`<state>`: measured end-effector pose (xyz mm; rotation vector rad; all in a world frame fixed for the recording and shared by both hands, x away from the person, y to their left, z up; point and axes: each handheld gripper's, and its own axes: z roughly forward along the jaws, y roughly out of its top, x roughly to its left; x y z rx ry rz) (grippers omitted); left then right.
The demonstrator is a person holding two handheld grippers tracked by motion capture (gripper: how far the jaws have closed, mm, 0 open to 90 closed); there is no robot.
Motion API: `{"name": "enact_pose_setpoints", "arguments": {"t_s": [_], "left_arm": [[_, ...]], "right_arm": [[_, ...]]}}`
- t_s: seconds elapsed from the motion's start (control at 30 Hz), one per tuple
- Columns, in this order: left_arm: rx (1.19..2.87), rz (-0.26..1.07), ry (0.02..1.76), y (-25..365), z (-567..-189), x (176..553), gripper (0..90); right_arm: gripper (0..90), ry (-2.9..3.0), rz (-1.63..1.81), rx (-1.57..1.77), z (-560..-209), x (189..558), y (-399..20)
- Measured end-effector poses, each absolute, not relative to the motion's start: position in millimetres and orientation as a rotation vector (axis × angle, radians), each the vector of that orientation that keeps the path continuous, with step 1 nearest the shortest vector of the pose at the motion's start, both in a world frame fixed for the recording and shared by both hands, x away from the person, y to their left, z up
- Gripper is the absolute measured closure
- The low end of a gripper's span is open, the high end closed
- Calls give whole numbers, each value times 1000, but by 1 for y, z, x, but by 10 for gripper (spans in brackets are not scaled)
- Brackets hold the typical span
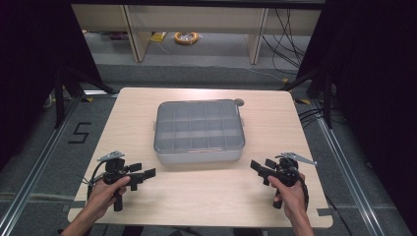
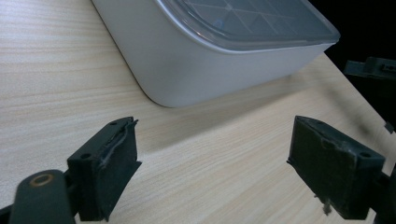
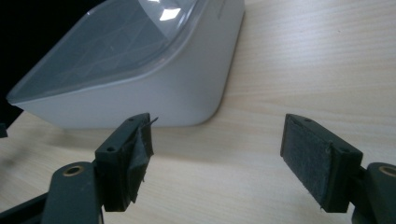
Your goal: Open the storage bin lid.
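Dark curtains hang on both sides of the room, with some wooden shelving and a yellow coil of cable (image 1: 186,38) on the floor way at the back. Front and centre is a pale wooden table (image 1: 123,128), and pretty much dead in the middle of it sits a grey plastic box (image 1: 199,132) with a clear lid on top, divided into little compartments underneath. Can't make out if there's anything in those compartments, the lid is too hazy.

As far as progress goes, I'd say nothing's really started. Lid looks flat and shut, box sits square, nobody's touching it. The person has both hands resting near the front edge of the table, one on each side of the box.

Left gripper (image 1: 142,175) is off the box's near left corner, jaws spread wide with nothing between them, pointing inward. Right gripper (image 1: 260,168) mirrors it off the near right corner, also wide and empty.

So everything's left to do: close in, grab, open or move.
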<state>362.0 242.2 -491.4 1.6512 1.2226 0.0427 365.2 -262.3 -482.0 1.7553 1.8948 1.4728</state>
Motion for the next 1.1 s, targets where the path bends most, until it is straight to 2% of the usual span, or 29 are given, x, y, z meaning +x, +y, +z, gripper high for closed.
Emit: {"name": "enact_pose_setpoints", "arguments": {"t_s": [0.4, 0.8, 1.1], "left_arm": [[1621, 34, 1228, 245, -483, 366, 146], [1602, 54, 1251, 245, -468, 397, 152], [1582, 71, 1283, 248, -463, 420, 176]], "right_arm": [[265, 1892, 1535, 1706, -466, 392, -260], [225, 1867, 1604, 1704, -440, 427, -256], [229, 1859, 1621, 1706, -436, 450, -250]]}}
